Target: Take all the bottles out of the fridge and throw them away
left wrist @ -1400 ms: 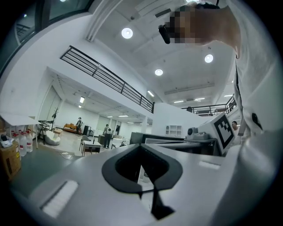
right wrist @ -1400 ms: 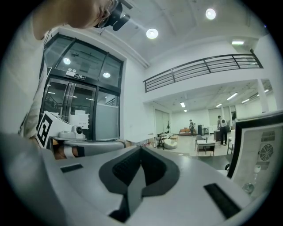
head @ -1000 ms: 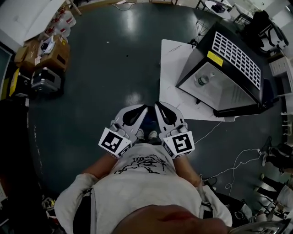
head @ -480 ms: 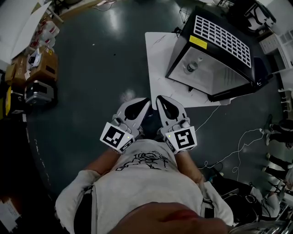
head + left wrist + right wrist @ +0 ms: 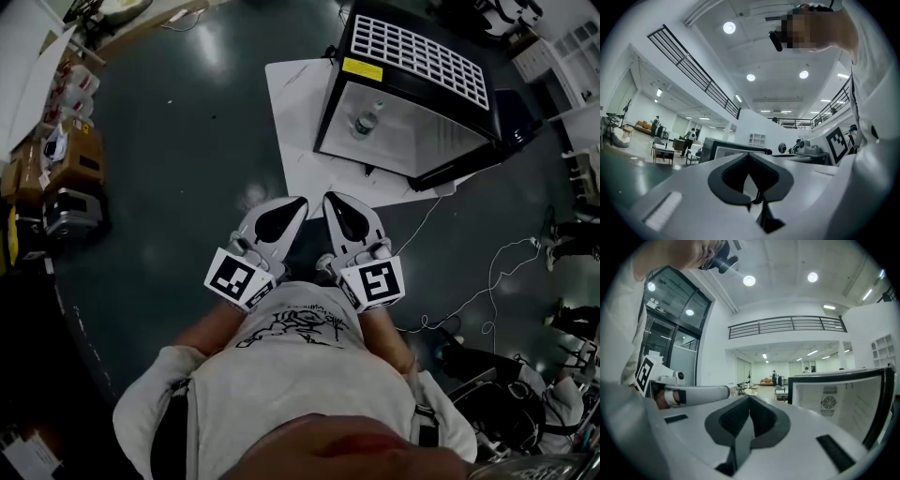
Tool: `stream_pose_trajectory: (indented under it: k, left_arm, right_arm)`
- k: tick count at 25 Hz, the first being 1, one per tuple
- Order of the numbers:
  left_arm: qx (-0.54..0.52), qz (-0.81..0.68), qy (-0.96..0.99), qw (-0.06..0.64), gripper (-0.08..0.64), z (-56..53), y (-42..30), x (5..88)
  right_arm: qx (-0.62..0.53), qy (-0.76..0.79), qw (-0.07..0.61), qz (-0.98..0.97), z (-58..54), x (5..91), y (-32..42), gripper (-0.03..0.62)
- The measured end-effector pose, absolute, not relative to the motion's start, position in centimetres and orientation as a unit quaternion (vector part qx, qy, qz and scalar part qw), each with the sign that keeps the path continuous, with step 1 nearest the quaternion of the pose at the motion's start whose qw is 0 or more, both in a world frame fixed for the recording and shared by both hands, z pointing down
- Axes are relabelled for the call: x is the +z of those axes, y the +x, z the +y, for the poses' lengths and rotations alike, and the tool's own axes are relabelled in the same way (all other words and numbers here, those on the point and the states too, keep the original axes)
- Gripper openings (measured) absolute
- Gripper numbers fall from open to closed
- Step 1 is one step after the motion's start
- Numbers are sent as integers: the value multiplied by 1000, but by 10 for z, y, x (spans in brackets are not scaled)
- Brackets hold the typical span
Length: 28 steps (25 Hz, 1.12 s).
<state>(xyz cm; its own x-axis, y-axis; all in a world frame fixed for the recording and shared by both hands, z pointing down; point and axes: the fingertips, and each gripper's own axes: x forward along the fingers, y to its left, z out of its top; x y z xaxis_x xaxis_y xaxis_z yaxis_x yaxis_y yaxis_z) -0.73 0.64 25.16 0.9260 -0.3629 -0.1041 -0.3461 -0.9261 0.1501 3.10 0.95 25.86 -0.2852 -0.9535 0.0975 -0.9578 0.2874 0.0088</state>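
Holding left tool [image 5: 292, 204] and right tool [image 5: 333, 201] side by side at waist, both clamped fully closed on nothing, aimed 12 o'clock. Standing short of fridge [image 5: 417, 66] at 1 o'clock, on white mat [image 5: 298, 141] on floor [image 5: 187, 169]. Spotting one bottle [image 5: 366, 122] upright inside, toward 9 o'clock side of cavity. Reads as early stage: nothing pulled or binned; leaves approach, grab, disposal. No bin spotted.
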Motion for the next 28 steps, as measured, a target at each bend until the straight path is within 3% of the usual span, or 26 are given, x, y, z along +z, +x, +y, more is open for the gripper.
stream_pose_trajectory:
  k: [28]
  left_arm:
    - [-44,-158,984,68,9,20,152,261]
  right_arm:
    - [27,626,39,-778,32,265,196,12]
